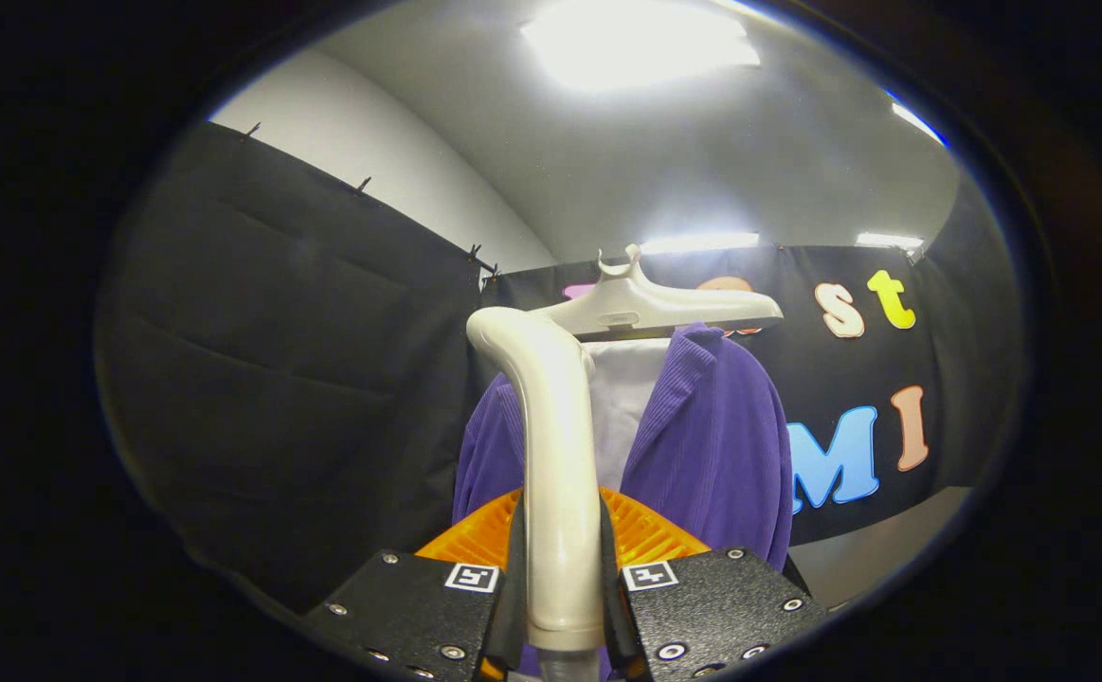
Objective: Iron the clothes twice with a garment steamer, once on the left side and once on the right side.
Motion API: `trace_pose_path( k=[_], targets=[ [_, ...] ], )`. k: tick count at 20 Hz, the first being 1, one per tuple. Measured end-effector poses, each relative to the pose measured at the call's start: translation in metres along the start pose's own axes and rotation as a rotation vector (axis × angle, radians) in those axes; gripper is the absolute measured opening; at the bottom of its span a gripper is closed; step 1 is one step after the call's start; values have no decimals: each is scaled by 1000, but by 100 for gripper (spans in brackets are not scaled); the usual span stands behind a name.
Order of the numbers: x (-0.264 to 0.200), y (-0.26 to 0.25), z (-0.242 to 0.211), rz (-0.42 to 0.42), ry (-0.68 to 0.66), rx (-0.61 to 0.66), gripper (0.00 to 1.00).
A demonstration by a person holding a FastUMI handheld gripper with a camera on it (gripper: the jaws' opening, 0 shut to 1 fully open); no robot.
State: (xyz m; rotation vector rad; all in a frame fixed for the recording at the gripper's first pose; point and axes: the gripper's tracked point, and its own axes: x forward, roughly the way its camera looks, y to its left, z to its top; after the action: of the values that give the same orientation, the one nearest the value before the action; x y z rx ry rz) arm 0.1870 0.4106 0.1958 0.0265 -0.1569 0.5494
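Plainly, the claw (565, 606) is pinching the cream handle of the steamer (555, 455), both fingers pressed against its sides, and the handle rises straight up between them before curving over toward the clothes. Going left to right from there: to the left of the fingers hangs the black cloth wall (285, 360), near enough that a wide swing could snag it. Just ahead of the fingers, behind the handle, sits the steamer's orange ribbed part (650, 535). Beyond that hangs the purple jacket (712, 445) over a pale lining (622, 407), on a white hanger (645, 308) straight ahead and above. The handle hides much of the jacket's left front, so whoever guides the pass may misjudge where the steam head meets the fabric. The handle is smooth and round, so I judge it could twist or slip in the grip if the head drags on the ribbed cloth. A hard push might also swing the jacket on its hanger, leaving one side poorly pressed.
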Motion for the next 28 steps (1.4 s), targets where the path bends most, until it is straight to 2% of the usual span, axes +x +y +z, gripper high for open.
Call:
trace_pose_path(
  k=[8,24,28],
  targets=[
    [18,5,-57,3,113,-39,33],
    [-50,-2,-157,28,242,-91,33],
    [-64,0,-196,28,328,-66,33]
  ],
)
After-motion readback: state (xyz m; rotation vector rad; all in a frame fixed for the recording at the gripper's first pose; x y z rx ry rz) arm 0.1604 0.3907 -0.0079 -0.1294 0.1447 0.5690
